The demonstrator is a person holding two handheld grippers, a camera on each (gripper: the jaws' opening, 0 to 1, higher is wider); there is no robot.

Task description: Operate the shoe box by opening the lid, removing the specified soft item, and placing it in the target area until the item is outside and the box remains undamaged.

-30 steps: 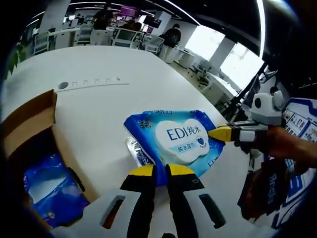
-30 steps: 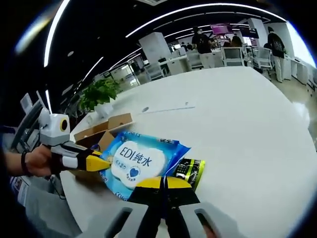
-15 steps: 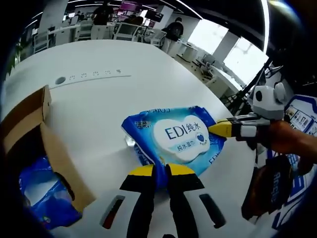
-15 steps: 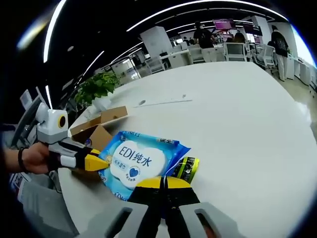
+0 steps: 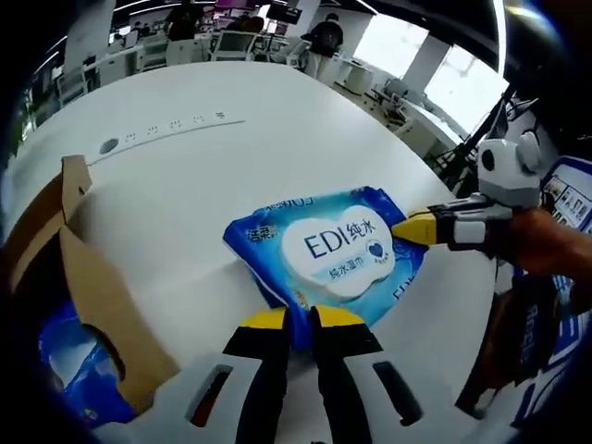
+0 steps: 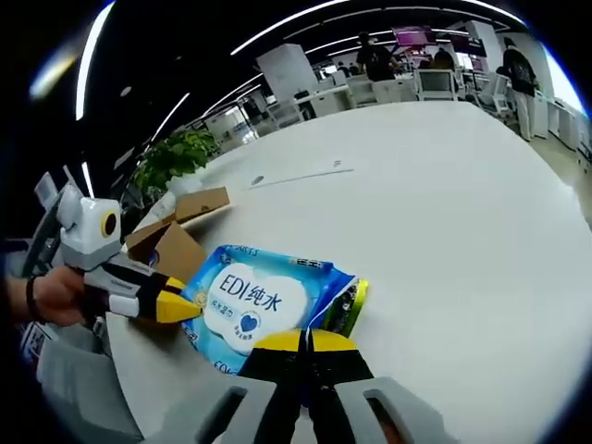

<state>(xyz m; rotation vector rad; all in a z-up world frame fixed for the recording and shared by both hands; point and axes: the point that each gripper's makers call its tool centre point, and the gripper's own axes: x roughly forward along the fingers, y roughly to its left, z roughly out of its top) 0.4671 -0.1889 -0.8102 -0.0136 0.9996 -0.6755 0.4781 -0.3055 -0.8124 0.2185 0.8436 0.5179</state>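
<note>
Blue and soft, the wipes pack (image 5: 333,252) is hanging between us just above the tabletop (image 5: 203,176), out of the box (image 5: 79,277) by the near edge. We are pinching opposite seams: left gripper (image 5: 298,319) clenched on one, right gripper (image 6: 303,340) on another. It looks light, floppy and slippery; seams grip best.

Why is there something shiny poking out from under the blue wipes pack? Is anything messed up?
Nothing looks damaged. A small green and black packet pokes out from under the blue wipes pack, which both tools pinch at opposite edges. The cardboard box stands open with another blue pack inside.
</note>
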